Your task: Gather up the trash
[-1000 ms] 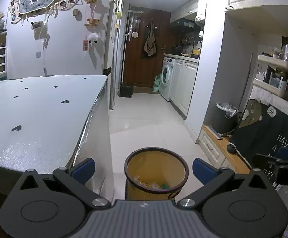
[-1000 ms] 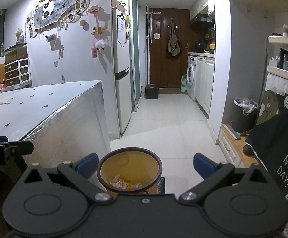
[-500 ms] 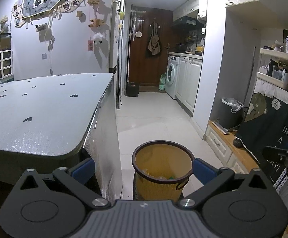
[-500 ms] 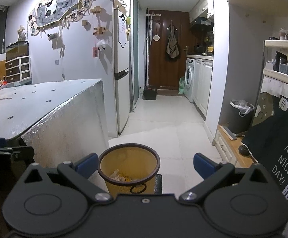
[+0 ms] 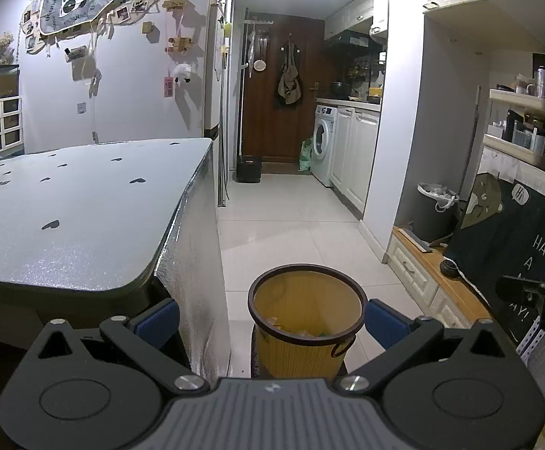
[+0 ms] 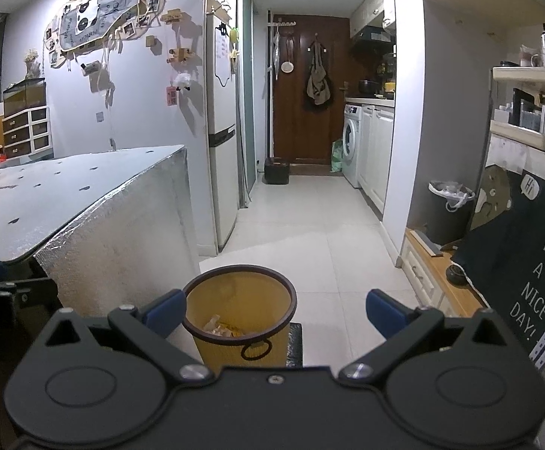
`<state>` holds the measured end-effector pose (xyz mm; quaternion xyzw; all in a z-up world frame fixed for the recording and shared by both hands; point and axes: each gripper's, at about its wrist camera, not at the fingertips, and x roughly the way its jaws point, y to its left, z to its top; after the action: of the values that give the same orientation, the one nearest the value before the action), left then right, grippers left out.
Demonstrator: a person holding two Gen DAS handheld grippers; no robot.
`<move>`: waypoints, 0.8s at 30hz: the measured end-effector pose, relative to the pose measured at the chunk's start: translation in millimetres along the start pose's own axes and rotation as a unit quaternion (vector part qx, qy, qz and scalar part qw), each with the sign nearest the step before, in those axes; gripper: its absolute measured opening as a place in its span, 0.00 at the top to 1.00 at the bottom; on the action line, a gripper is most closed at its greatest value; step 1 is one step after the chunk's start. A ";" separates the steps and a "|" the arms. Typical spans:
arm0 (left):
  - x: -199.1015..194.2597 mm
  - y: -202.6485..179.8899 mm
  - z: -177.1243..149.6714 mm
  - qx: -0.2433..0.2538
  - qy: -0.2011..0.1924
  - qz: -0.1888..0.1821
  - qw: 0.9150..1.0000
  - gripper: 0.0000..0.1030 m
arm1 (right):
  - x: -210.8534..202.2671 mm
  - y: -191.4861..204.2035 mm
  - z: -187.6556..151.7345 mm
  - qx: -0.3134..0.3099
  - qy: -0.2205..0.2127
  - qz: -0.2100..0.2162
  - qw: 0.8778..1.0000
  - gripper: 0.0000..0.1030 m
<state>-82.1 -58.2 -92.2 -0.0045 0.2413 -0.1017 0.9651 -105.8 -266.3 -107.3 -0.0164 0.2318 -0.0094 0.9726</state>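
A yellow waste bin (image 5: 306, 322) with a dark rim stands on the tiled floor beside the table corner, with crumpled trash (image 6: 220, 328) at its bottom. It also shows in the right wrist view (image 6: 240, 315). My left gripper (image 5: 270, 318) is open and empty, above and behind the bin. My right gripper (image 6: 274, 311) is open and empty, with the bin low between its fingers, nearer the left one. The right gripper's tip shows at the right edge of the left wrist view (image 5: 535, 292).
A silver foil-covered table (image 5: 85, 217) with black heart marks fills the left. A fridge (image 6: 222, 142) stands behind it. A dark bin with a white bag (image 5: 434, 210), a low wooden cabinet (image 5: 422, 266) and a black "HAVE A NICE DAY" cloth (image 6: 527, 262) line the right. A tiled corridor (image 6: 310, 217) runs to a brown door.
Both grippers have lifted and drawn back, so the bin sits lower and looks more side-on, and more of the room shows. Both stay open and empty.
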 end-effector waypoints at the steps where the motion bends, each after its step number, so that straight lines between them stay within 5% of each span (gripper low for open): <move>1: -0.2 -0.4 -0.3 0.000 0.000 0.000 1.000 0.00 | 0.1 0.2 -0.2 0.000 0.001 0.000 1.000 0.00; 24: -1.1 -1.1 -1.9 -0.002 -0.003 0.003 1.000 0.00 | 0.1 3.1 -0.7 -0.002 0.002 0.001 1.000 0.00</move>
<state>-84.2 -59.0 -93.3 -0.0057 0.2388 -0.0985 0.9660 -106.0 -263.3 -108.1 -0.0183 0.2335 -0.0083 0.9721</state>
